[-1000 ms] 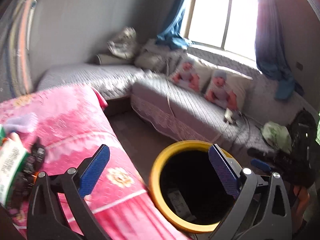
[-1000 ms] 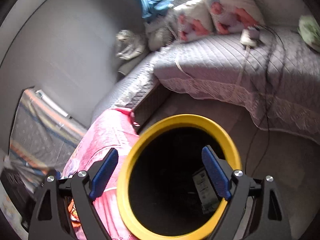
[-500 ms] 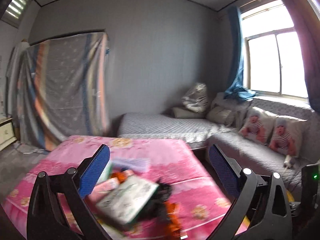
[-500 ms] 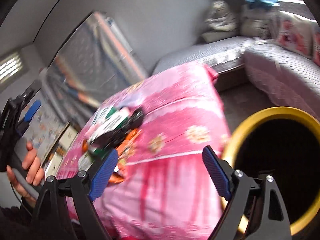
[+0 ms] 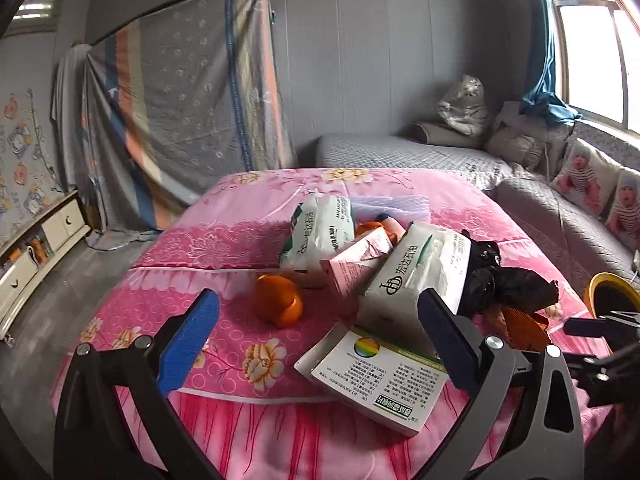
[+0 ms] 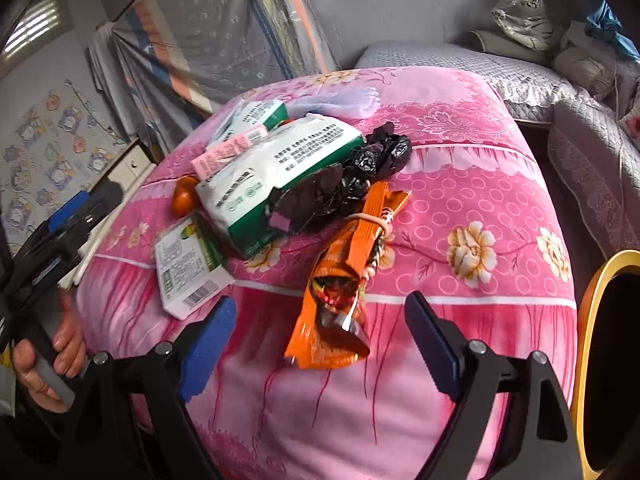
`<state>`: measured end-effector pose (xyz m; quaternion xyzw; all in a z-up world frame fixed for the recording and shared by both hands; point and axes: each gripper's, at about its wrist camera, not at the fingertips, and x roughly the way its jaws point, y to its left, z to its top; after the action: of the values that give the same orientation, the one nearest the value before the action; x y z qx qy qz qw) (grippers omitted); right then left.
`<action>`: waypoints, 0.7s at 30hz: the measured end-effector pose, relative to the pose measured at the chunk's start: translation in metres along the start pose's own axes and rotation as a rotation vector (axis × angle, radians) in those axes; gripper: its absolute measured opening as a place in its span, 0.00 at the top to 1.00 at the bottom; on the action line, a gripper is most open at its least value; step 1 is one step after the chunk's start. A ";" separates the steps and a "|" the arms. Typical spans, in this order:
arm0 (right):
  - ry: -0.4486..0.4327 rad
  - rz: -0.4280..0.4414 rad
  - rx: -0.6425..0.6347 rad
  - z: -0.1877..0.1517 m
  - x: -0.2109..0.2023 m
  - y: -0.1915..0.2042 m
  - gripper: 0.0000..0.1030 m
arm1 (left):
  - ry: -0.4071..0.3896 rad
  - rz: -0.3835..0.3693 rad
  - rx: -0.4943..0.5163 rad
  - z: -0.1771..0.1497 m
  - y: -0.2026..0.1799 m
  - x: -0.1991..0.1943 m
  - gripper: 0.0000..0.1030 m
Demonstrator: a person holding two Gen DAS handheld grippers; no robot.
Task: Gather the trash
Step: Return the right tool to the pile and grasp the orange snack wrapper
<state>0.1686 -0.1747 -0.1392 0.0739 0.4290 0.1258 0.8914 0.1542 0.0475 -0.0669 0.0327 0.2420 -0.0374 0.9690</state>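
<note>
left two-finger gripper with blue pads (image 5: 316,336): jaws spread wide, nothing between them, held above the near edge of the pink floral-cloth table (image 5: 224,240). right two-finger gripper with blue pads (image 6: 320,332): jaws likewise spread wide, nothing gripped, held above the near slope of the same table. trash piled at table centre. in the left wrist view: flat white cardboard box with green stripe and barcode (image 5: 380,376) at 6 o'clock of the pile, nearest the left gripper, partly behind its right finger; large white-and-green soft tissue pack (image 5: 416,272) just behind it, at 12 o'clock from the box; second white-and-green soft pack (image 5: 320,232) at 11 o'clock; pale pink carton (image 5: 360,264) wedged between the two packs, touching both; round orange peel-like piece (image 5: 278,306) at 9 o'clock of the pile, lying alone on the cloth. crumpled black plastic bag (image 5: 500,280) at 3 o'clock, touching the large pack. in the right wrist view: long orange foil snack wrapper bound with a rubber band (image 6: 348,276) at 12 o'clock from the right gripper, open end toward the camera, far end tucked under the black bag. yellow-rimmed round bin with dark interior (image 6: 592,300) at 3 o'clock, beside the table. left hand (image 6: 48,356) visible at 9 o'clock in the right wrist view, wrapped round the left gripper handle.
</note>
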 end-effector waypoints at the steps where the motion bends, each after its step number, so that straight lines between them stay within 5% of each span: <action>1: 0.003 -0.027 -0.006 0.003 0.006 0.001 0.20 | -0.007 -0.011 0.005 0.002 -0.004 0.000 0.08; 6: 0.017 -0.083 -0.034 0.012 0.028 0.003 0.23 | -0.055 -0.055 0.051 0.000 -0.008 -0.009 0.08; 9: 0.034 -0.108 -0.055 0.018 0.041 0.001 0.34 | -0.056 -0.084 0.060 0.000 -0.012 -0.010 0.08; 11: 0.057 -0.109 -0.060 0.018 0.048 -0.002 0.59 | -0.052 -0.104 0.065 0.000 -0.015 -0.009 0.08; 21: 0.046 -0.012 0.029 0.004 0.015 -0.043 0.64 | -0.015 -0.243 0.111 0.003 -0.051 -0.001 0.08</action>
<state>0.1878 -0.2119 -0.1582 0.0811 0.4517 0.1157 0.8809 0.1497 -0.0032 -0.0662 0.0564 0.2346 -0.1678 0.9558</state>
